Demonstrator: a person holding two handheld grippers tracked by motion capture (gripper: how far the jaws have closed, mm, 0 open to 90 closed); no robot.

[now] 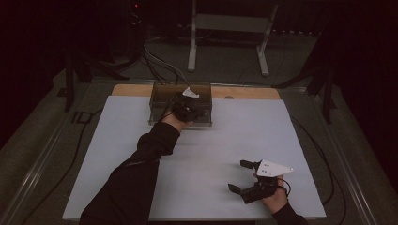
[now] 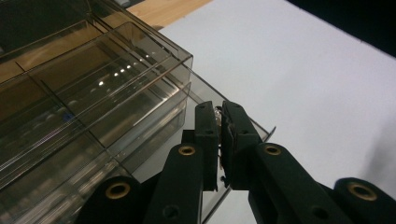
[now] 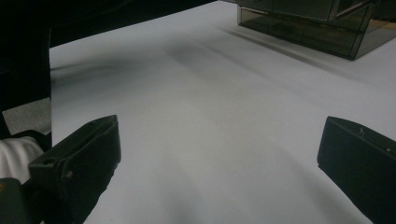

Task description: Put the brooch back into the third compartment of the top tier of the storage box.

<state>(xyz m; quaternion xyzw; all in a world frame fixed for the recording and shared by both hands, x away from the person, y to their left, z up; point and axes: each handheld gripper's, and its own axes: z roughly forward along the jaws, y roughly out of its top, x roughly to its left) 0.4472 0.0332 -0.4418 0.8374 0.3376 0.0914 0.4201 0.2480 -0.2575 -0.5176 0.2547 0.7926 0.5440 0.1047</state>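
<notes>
1. So the left gripper (image 2: pixel 219 140) was up at the far side of the table, pinched onto a thin clear flap (image 2: pixel 243 128) at the front corner of the smoky plastic organizer box (image 1: pixel 180 104). Jaws were clamped nearly together with just that sliver of plastic between them. I'd guess it's a drawer front or a lid edge, but couldn't tell which.

2. The right gripper (image 1: pixel 244 177) was hanging out over the white sheet (image 1: pixel 211 154) near the person's edge, well apart from the box, jaws spread wide and holding nothing.

3. If I were doing this step: pull straight along whatever line the flap slides or hinges, no twisting. That plastic looks thin, and a sideways yank would probably flex it or let it pop out of the jaws.

4. The box is light-looking and nothing was holding it down, so it could drag across the sheet instead of opening. I'd bring the free gripper over to brace the box's body first.

5. Keep the grip deep enough. From the left gripper view only the tips had the flap, so slipping seems a real risk.

6. Contents: the box is split into several compartments by clear dividers. Through the tinted walls I mostly saw reflections and the wooden board (image 1: pixel 248 92) underneath. Couldn't make out anything inside.
</notes>
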